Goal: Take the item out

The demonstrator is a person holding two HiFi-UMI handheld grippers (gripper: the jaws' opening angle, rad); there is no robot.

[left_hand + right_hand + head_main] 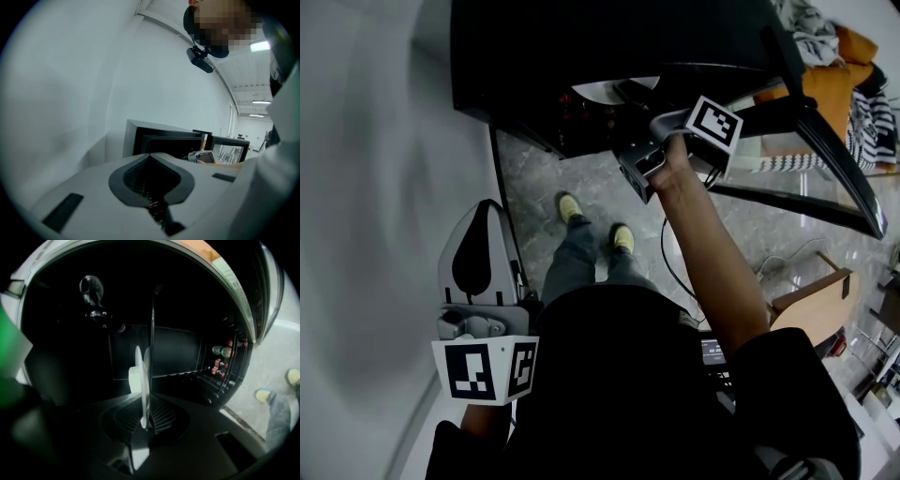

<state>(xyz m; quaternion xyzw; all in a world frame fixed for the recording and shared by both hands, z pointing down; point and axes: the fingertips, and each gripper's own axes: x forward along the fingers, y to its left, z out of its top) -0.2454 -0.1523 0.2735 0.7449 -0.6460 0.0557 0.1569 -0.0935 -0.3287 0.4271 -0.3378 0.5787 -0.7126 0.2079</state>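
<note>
Fingers of the right gripper (145,409) were closed on the near rim of the white plate (142,376), which was pinched between the two ribbed pads. From that gripper the plate was seen edge-on, its plane in line with the gap of the fingers. Its body ran away from the fingertips, deeper into the dark cavity of the black cabinet (516,56). Only the near rim was held; the greater part lay beyond the grip, inside.

In the head view the rim was shown as a pale arc just inside the cabinet mouth, with the door (830,150) standing open to the right. A pale block (133,380) was seen just beside one face of the plate; what it was could not be told.

The left gripper (151,165) was held low at the person's side, well apart from the cabinet, its fingers pressed together with nothing between them. The right hand was therefore judged the nearer and the only one engaged.

The withdrawal was judged to call for a pull straight back along the line of the fingers, toward the person. The plate would need to be kept in its own plane so that the far rim cleared the mouth.
</note>
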